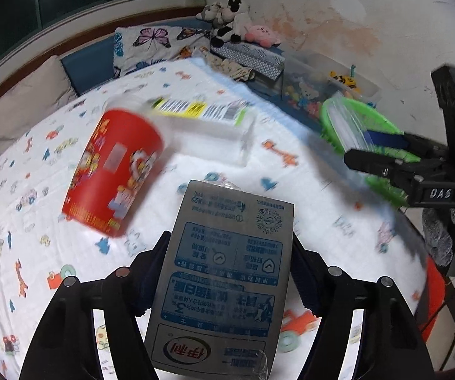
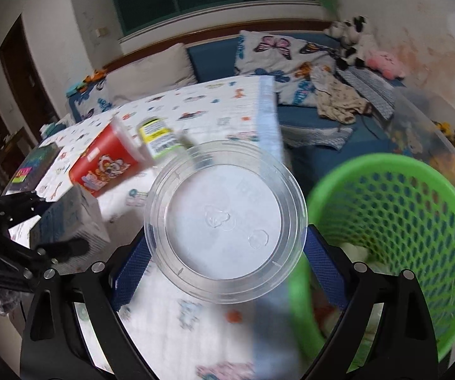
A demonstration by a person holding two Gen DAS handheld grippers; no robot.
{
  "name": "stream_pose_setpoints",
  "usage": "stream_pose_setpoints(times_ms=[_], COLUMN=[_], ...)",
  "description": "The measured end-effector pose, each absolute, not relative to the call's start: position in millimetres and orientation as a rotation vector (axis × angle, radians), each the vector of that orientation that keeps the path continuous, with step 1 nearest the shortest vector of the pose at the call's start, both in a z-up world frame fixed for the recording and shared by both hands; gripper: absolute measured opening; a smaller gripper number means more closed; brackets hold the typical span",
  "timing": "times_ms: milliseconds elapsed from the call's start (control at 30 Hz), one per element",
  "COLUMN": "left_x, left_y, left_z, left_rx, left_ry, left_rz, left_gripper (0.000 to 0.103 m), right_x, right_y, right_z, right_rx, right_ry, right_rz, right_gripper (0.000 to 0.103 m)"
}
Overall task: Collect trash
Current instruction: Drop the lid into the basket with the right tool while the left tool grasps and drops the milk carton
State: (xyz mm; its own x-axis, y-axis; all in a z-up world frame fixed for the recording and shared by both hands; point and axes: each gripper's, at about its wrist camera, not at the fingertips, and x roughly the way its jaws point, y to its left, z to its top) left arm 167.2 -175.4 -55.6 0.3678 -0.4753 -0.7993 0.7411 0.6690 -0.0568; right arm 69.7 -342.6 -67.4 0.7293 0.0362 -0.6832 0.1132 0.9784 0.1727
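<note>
Over the bed (image 1: 195, 88), left gripper (image 1: 227, 272) jaws clamp a milk carton (image 1: 224, 272); right gripper (image 2: 224, 253) jaws pinch a clear lid (image 2: 224, 218) by its edges, just beside the green basket (image 2: 395, 209). Risk: the lid's thin rim slips out before clearing the basket's edge. Red cup (image 1: 113, 171) and bottle (image 1: 202, 126) remain on the bed.

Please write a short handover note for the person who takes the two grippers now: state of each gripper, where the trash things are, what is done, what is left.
Left gripper: closed on the grey milk carton with blue print, held above the bed.
Right gripper: holds the clear round plastic lid, beside the green mesh plastic basket.
Still on the white patterned bedsheet: the red paper cup, lying on its side, and the clear plastic bottle with a yellow label.
Done: carton and lid picked up.
Left: drop both into the basket, then collect the cup and the bottle. The basket's contents are blurred.
</note>
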Motion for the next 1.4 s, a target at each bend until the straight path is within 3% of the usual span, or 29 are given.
stream_pose_setpoints(times_ms=[567, 1400], left_x=[142.7, 112.1], left_y=[-279.8, -416.5], left_z=[-7.7, -19.8], left_rx=[0.299, 0.308], left_ry=[0.861, 0.949], left_rz=[-0.913, -1.013], left_gripper=[0.068, 0.069], right_x=[-4.2, -84.5], right_y=[-447.1, -490.8], right_z=[-65.4, -57.5], right_rx=[0.282, 0.399], right_ry=[0.739, 0.636], right_rz=[-0.280, -0.374], right_gripper=[0.094, 0.096])
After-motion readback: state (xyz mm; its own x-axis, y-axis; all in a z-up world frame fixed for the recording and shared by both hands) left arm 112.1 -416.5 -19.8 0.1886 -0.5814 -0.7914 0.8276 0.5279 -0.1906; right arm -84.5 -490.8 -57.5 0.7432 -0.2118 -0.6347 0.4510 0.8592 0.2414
